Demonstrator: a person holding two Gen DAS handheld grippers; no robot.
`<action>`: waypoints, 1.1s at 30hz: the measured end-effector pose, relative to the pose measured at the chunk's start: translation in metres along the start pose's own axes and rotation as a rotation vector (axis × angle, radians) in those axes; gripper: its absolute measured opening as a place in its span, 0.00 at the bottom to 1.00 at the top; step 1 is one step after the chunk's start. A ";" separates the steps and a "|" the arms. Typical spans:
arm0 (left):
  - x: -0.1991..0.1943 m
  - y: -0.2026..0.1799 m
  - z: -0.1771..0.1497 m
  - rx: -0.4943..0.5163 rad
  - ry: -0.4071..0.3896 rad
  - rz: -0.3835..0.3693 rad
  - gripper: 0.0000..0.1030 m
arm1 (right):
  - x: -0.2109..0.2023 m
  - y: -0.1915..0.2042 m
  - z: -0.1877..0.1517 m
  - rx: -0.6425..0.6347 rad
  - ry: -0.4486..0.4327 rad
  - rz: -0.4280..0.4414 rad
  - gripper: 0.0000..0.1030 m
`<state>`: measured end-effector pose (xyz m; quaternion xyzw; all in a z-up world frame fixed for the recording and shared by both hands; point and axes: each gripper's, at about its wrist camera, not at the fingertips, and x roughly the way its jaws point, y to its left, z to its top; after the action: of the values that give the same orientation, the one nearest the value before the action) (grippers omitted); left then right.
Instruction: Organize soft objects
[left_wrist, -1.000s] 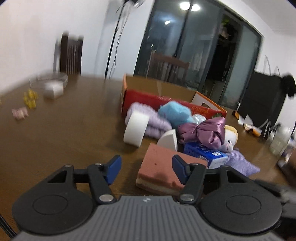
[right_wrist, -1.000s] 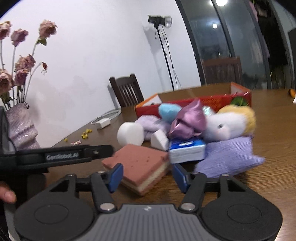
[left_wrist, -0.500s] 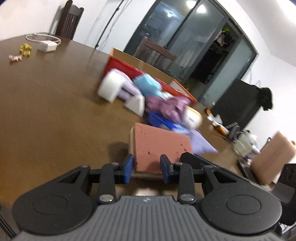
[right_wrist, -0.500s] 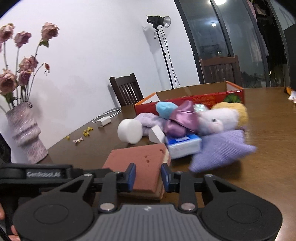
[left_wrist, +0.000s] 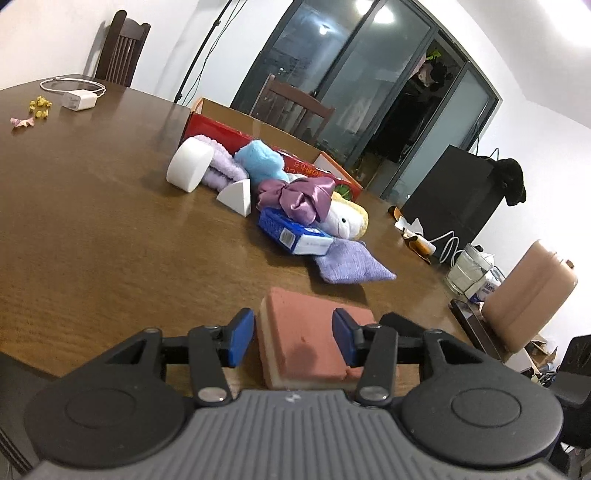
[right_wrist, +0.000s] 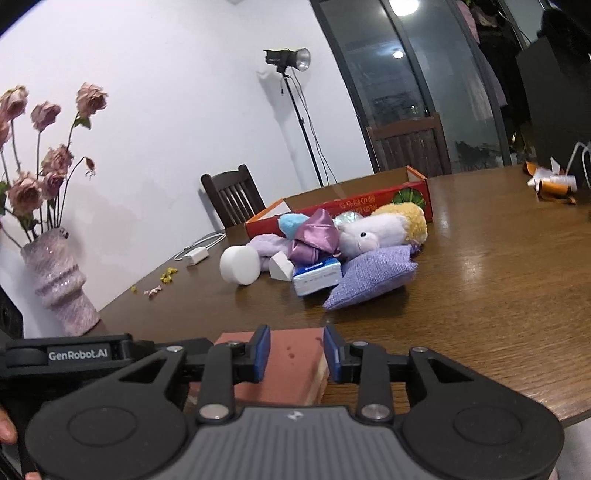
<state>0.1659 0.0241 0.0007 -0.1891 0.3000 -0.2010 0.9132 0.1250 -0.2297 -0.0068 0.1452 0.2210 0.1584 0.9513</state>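
Note:
A pink sponge block (left_wrist: 308, 334) lies near the table's front edge, also in the right wrist view (right_wrist: 293, 363). My left gripper (left_wrist: 293, 332) stands around it with its blue pads apart from the sides. My right gripper (right_wrist: 295, 352) has its pads at the sponge's corner; contact is unclear. Further back lies a pile: white foam cylinder (left_wrist: 189, 166), lilac towel (left_wrist: 221, 171), blue plush (left_wrist: 258, 162), purple satin bow (left_wrist: 299, 197), white plush toy (left_wrist: 345, 221), blue tissue pack (left_wrist: 291, 232), lilac pillow (left_wrist: 351, 264). A red cardboard box (left_wrist: 221, 131) stands behind.
A vase of dried roses (right_wrist: 59, 280) stands at the left table edge. A white charger with cable (left_wrist: 77, 99) and small scraps (left_wrist: 38, 105) lie at the far left. A glass jar (left_wrist: 469, 269), a brown jug (left_wrist: 528, 295) and wrappers (right_wrist: 550, 182) sit at the right. Chairs stand behind.
The sponge has come away from the pile toward the table's front edge, held between both grippers. The left gripper's jaws have since opened wider; the right's have also spread a little.

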 end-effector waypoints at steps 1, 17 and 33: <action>0.001 0.000 0.001 0.000 0.003 -0.002 0.46 | 0.002 -0.001 0.000 0.007 0.007 -0.001 0.32; 0.027 -0.004 0.061 0.041 -0.062 -0.088 0.26 | 0.037 -0.009 0.043 0.043 -0.034 0.032 0.23; 0.262 0.056 0.338 -0.018 -0.002 0.113 0.22 | 0.347 -0.059 0.291 0.041 0.112 0.047 0.23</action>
<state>0.5846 0.0214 0.1035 -0.1804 0.3113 -0.1462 0.9215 0.5702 -0.2166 0.0928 0.1606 0.2736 0.1838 0.9304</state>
